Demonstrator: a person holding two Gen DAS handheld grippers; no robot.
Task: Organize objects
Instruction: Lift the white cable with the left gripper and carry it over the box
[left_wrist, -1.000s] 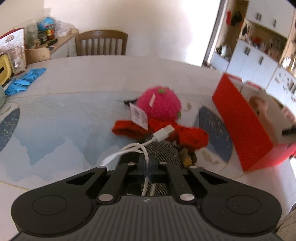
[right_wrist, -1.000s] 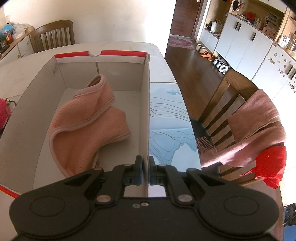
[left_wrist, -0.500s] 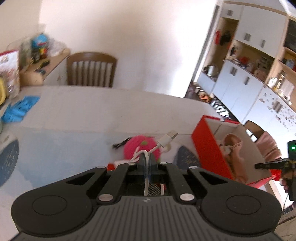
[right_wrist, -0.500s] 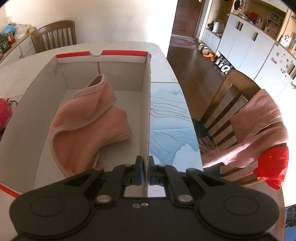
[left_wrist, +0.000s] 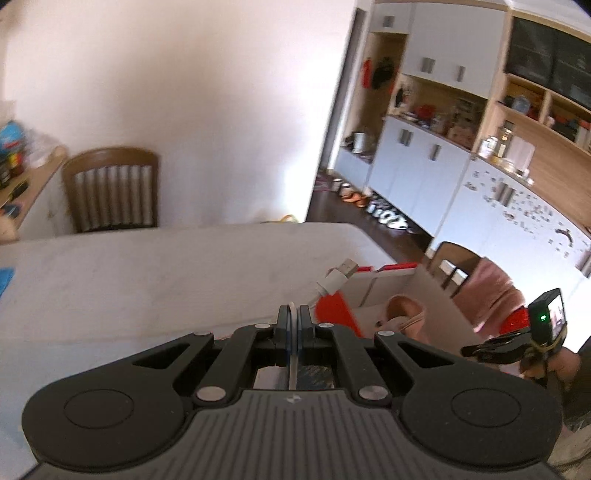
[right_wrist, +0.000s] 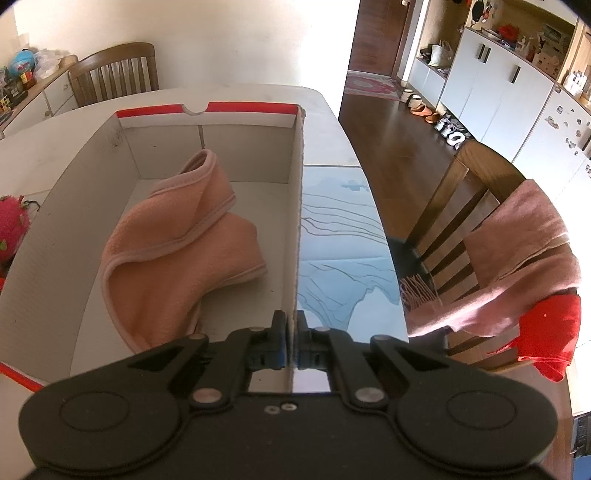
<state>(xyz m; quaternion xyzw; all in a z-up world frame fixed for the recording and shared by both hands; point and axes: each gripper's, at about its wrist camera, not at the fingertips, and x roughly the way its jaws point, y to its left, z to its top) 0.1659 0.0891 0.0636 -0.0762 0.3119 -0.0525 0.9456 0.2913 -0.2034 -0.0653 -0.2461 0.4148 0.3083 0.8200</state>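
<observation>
At nine o'clock, our left gripper (left_wrist: 294, 314) pinches the white USB cable (left_wrist: 334, 277) above the tabletop (left_wrist: 147, 273); our right gripper (right_wrist: 290, 332) clamps the red-and-white cardboard box (right_wrist: 299, 206) wall. The peach towel (right_wrist: 177, 251) is boxed; the pink plush toy (right_wrist: 11, 225) remains outside.

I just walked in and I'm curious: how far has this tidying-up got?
Partly done. A peach cloth already lies in the red-edged box. In hand: the left claw is shut on a white USB cable, raised above the table near the box, while the right claw pinches the box's side wall. Left: the cable isn't in yet, and a pink plush toy sits outside the box.
</observation>
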